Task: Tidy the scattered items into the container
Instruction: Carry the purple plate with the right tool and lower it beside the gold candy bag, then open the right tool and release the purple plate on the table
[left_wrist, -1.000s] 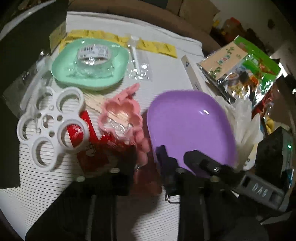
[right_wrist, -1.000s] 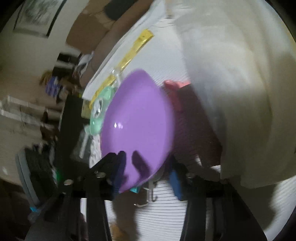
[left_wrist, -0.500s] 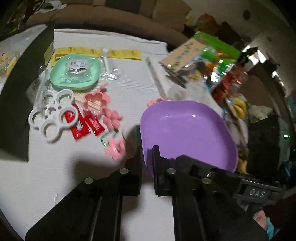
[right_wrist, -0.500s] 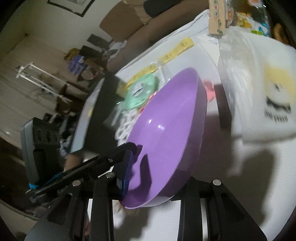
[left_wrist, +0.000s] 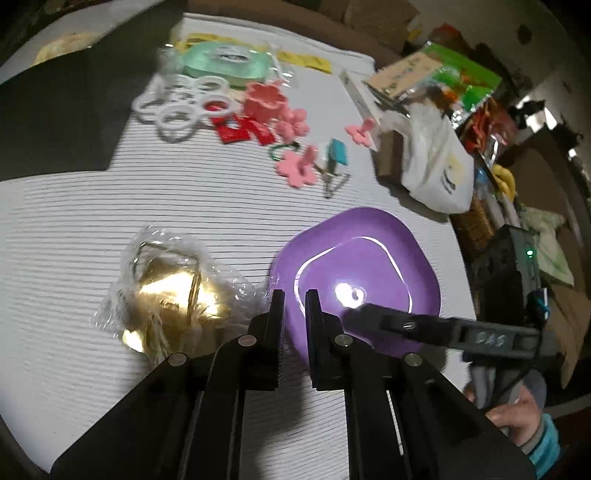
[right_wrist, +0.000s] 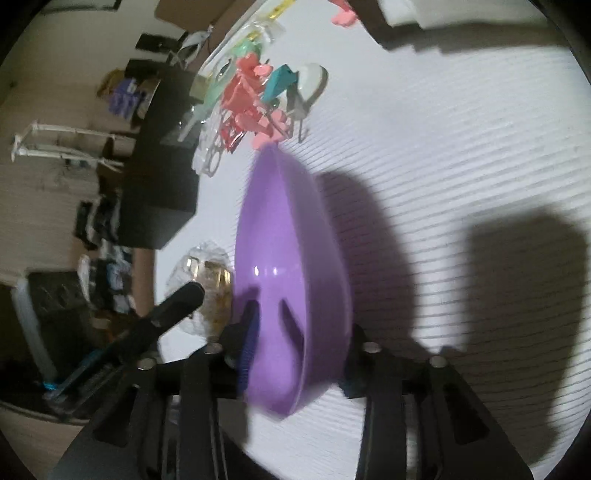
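Observation:
A purple dish (left_wrist: 354, 273) sits low over the striped white table. My right gripper (right_wrist: 295, 343) is shut on its rim and holds it on edge (right_wrist: 291, 258); its finger also shows in the left wrist view (left_wrist: 406, 325). My left gripper (left_wrist: 293, 295) is shut and empty, just left of the dish. A gold item in clear wrap (left_wrist: 166, 291) lies left of the dish. Pink flower clips (left_wrist: 295, 166), a teal clip (left_wrist: 338, 153), red packets (left_wrist: 243, 131) and a white ring holder (left_wrist: 181, 107) lie farther back.
A green dish with tape (left_wrist: 225, 62) stands at the back. A black box (left_wrist: 62, 107) fills the left side. A white plastic bag (left_wrist: 436, 162) and snack packets (left_wrist: 450, 81) crowd the right edge. A black device (left_wrist: 506, 280) sits right of the dish.
Both grippers have pulled back toward the near side with the purple dish. The scattered items now lie farther away, and the gold wrapped item has come into view.

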